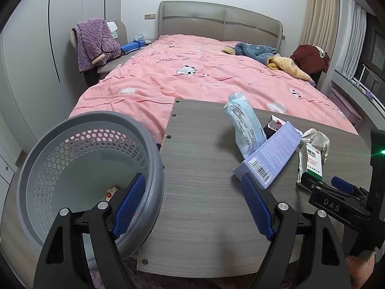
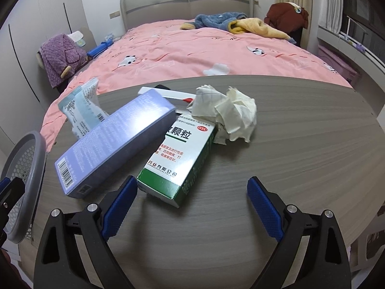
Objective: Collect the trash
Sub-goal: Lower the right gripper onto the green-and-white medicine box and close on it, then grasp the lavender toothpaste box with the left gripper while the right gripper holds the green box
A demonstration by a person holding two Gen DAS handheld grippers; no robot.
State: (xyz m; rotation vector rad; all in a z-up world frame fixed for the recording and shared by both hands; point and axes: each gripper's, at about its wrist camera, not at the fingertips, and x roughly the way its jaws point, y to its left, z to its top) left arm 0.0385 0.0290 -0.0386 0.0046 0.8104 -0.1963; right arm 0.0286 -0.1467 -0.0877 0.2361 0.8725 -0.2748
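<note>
Trash, on the grey table [image 2: 300, 144] at the foot of the bed [image 1: 192, 72]:

- Green box [image 2: 178, 161]: lies flat near the table's middle, one end toward the near edge, just ahead of the right gripper.
- Purple box [image 2: 115, 142]: long, barcode end toward the near-left edge; its far end is raised and rests on the other items; touches the green box's left side.
- Paper wad [image 2: 231, 115]: crumpled, white, touching the far end of the green box.
- Blue pouch [image 1: 243, 125]: crinkled, stands tilted near the table's far-left edge, behind the purple box.
- White carton [image 2: 168, 95]: small, mostly hidden behind the purple box.

Bin [image 1: 96, 168]: grey, perforated wall, tipped mouth-toward-camera off the table's left edge, rim touching that edge (one small wrapper inside).

Left gripper [image 1: 192, 202]: low over the table's near-left corner, pointing toward the bed; fingers wide apart, holding nothing; left finger overlaps the bin's rim in view, right fingertip beside the purple box's barcode end.

Right gripper [image 2: 192, 204]: level, low over the near edge; fingers wide apart, empty; left fingertip beside the green box's near end.
</note>
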